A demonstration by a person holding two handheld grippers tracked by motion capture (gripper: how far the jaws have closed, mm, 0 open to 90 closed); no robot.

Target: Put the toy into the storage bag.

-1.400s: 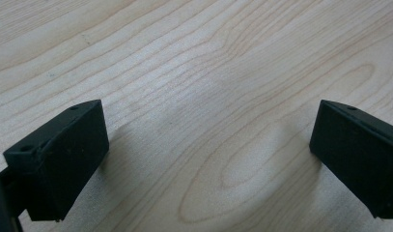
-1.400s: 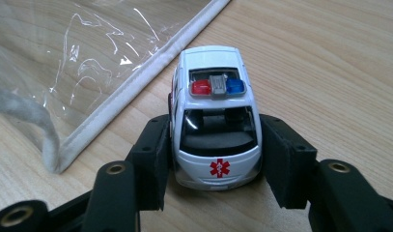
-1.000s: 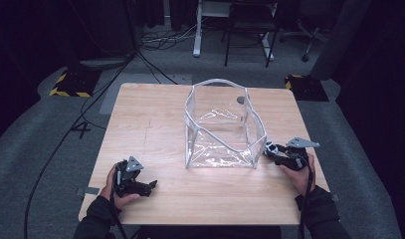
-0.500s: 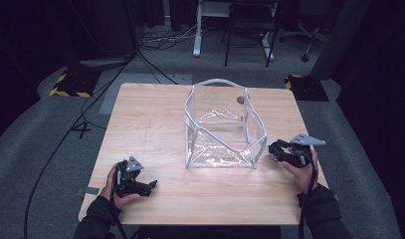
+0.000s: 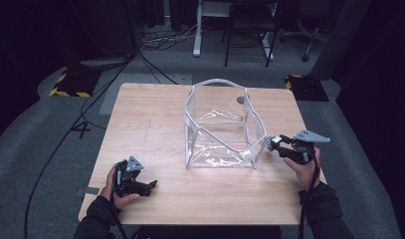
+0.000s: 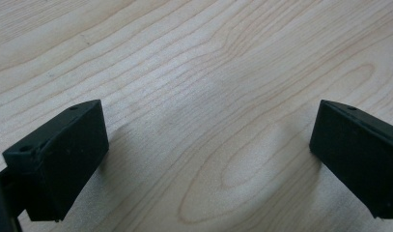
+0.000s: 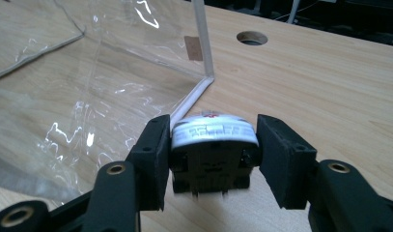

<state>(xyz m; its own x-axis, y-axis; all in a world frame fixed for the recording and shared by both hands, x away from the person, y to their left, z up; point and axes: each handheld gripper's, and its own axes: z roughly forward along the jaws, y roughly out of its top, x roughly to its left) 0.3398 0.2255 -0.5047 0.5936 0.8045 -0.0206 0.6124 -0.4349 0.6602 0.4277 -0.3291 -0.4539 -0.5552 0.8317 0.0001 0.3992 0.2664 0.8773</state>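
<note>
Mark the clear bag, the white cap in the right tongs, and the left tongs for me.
clear bag (image 5: 221, 149): high view, its near front wall.
white cap (image 7: 214, 132): right gripper view, its ribbed side between the jaws.
left tongs (image 5: 149, 186): high view, midway between the fingertips, over the table.

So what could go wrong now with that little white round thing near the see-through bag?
1. The right hand-held gripper pinches the small white cap only by its edges, so it might slip out.
2. The clear bag looks floppy and its near corner is close, so a nudge could tip or crumple it.
3. The left hand-held gripper is open on the table, not steadying the bag.
</note>
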